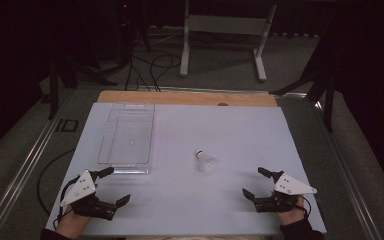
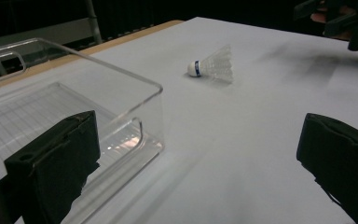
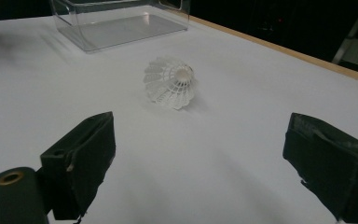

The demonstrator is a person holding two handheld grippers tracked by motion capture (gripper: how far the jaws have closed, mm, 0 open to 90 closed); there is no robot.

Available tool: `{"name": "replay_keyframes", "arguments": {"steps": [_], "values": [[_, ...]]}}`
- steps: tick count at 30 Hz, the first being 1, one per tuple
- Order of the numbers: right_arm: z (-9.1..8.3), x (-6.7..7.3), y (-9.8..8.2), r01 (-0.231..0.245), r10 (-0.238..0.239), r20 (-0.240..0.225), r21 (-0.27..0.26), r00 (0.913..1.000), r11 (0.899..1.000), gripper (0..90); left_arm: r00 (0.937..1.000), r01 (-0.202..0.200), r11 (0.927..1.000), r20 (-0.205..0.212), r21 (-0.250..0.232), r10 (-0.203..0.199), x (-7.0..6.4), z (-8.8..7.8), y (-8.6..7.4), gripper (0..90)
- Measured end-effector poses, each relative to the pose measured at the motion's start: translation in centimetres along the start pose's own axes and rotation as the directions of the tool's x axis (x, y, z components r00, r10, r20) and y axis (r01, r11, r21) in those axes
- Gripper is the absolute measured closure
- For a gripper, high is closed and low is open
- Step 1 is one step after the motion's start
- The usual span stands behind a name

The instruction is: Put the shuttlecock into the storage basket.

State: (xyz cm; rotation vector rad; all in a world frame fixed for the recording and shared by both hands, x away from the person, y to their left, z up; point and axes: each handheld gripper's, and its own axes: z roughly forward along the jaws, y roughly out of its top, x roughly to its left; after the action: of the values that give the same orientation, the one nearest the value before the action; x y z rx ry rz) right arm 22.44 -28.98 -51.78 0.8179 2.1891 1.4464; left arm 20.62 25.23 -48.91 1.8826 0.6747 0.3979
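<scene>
**Grippers poised at the near edge, shuttlecock waiting mid-table**

At the near edge of the white tabletop [image 1: 240,130], a person holds the left gripper [image 1: 111,186] and the right gripper [image 1: 256,183], each with its jaws spread wide and nothing between them. Both hover low over the surface, well apart from each other and from everything else on it. Beyond them, roughly at the middle of the tabletop and somewhat nearer the right gripper, a white shuttlecock [image 1: 206,161] lies on its side, its blue-banded cork pointing away from the person and its skirt toward the near edge. In the right gripper view the shuttlecock [image 3: 170,82] sits just ahead of the parted jaws, its open skirt facing the camera. Farther back on the left stands a clear plastic tray [image 1: 111,162], empty, its near corner close to the left gripper.

The work appears to be at its opening step: the reach for the shuttlecock has not begun. The next move likely calls for the right gripper to advance, straddle the light skirt and close gently, since a hard squeeze could crush it, before carrying it toward the tray.
</scene>
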Motion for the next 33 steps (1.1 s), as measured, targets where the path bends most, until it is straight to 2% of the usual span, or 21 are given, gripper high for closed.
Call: {"name": "replay_keyframes", "arguments": {"steps": [4, 7, 9, 16, 22, 24, 25, 26, 30, 31, 33], "values": [[0.0, 0.0, 0.0, -0.004, 0.004, -0.002, 0.001, 1.0, 1.0, 9.6, 0.9997, -0.021, 0.9993, 0.01, 0.032, 0.02, 0.0, 0.0, 1.1, 0.0], [0.0, 0.1, 0.0, 0.001, -0.001, -0.003, 0.002, 1.0, 1.0, 9.5, 0.9991, -0.011, 0.9988, 0.041, 0.047, 0.009, 0.0, 0.3, 2.0, 0.0], [0.0, 0.1, 0.0, -0.001, 0.001, -0.004, 0.003, 1.0, 1.0, 9.6, 0.9983, -0.038, 0.9971, 0.047, 0.066, 0.035, -0.2, 0.6, 2.6, 0.0], [0.0, 0.0, 0.0, 0.002, -0.002, -0.005, 0.001, 1.0, 1.0, 9.5, 0.9908, -0.095, 0.9895, 0.107, 0.109, 0.083, -0.5, 1.7, 4.8, 0.0], [0.0, 0.0, 0.1, 0.001, -0.001, -0.008, 0.002, 1.0, 1.0, 9.5, 0.9829, -0.129, 0.9854, 0.147, 0.112, 0.112, -0.7, 2.8, 6.3, 0.0], [0.0, 0.0, 0.1, 0.002, -0.002, -0.007, 0.001, 1.0, 1.0, 9.5, 0.9794, -0.149, 0.9811, 0.156, 0.123, 0.129, -0.7, 3.1, 6.7, 0.0], [0.0, 0.0, 0.1, 0.002, -0.002, -0.008, 0.001, 1.0, 1.0, 9.5, 0.9755, -0.176, 0.9758, 0.156, 0.13, 0.155, -0.9, 3.4, 7.1, 0.0], [0.0, 0.0, 0.1, 0.002, -0.002, -0.008, 0.001, 1.0, 1.0, 9.5, 0.9755, -0.176, 0.9758, 0.156, 0.13, 0.155, -0.9, 3.4, 7.1, 0.0], [0.0, 0.0, 0.1, -0.001, 0.001, -0.011, 0.003, 0.9999, 1.0, 9.6, 0.9677, -0.202, 0.9622, 0.188, 0.182, 0.168, -1.2, 4.4, 7.7, 0.0], [0.0, 0.0, 0.1, 0.004, -0.004, -0.01, 0.0, 0.9999, 1.0, 9.6, 0.9641, -0.219, 0.9566, 0.194, 0.193, 0.181, -1.3, 4.6, 7.9, 0.0], [0.0, 0.0, 0.1, 0.003, -0.004, -0.011, 0.0, 0.9999, 1.0, 9.6, 0.9598, -0.231, 0.9516, 0.208, 0.203, 0.189, -1.4, 5.0, 8.1, 0.0]]}}
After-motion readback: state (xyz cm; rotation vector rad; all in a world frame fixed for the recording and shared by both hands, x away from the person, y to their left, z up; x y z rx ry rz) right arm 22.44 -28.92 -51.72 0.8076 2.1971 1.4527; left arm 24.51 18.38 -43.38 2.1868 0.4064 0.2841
